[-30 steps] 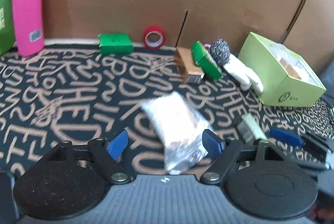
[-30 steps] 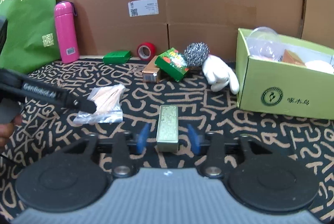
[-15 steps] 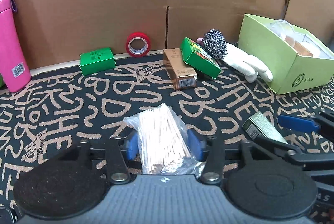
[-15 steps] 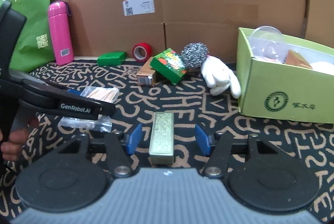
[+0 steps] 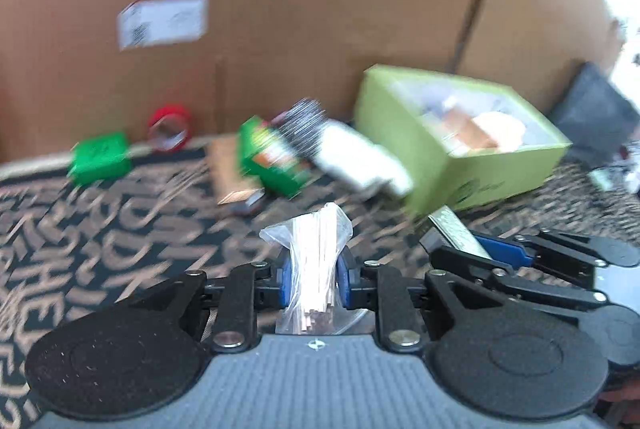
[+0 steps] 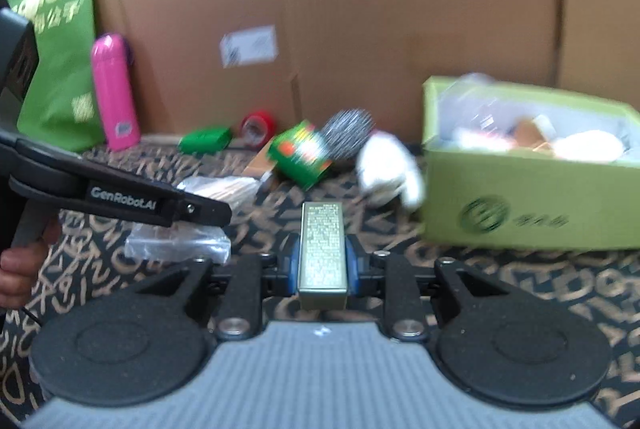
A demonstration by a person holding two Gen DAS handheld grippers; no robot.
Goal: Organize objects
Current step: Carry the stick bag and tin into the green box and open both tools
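Observation:
My left gripper (image 5: 314, 279) is shut on a clear plastic bag of thin wooden sticks (image 5: 314, 257) and holds it above the patterned cloth. My right gripper (image 6: 322, 263) is shut on a small gold-green tin box (image 6: 322, 243); both also show in the left wrist view (image 5: 456, 233). The left gripper shows at the left of the right wrist view (image 6: 120, 189), with the bag (image 6: 188, 241) under it. A light green open box (image 5: 460, 141) (image 6: 532, 173) with several items inside stands to the right.
At the back by the cardboard wall (image 6: 360, 9) lie a green packet (image 6: 206, 139), a red tape roll (image 6: 260, 125), a brown carton (image 5: 232, 169), a green printed box (image 6: 304, 153), a steel scourer (image 6: 348, 133) and a white glove (image 6: 384, 169). A pink bottle (image 6: 114, 89) and a green bag (image 6: 60, 49) stand at the left.
Both grippers have closed: the left on the bag of sticks, the right on the tin box. Both have lifted and swung towards the light green box; the views are blurred by motion.

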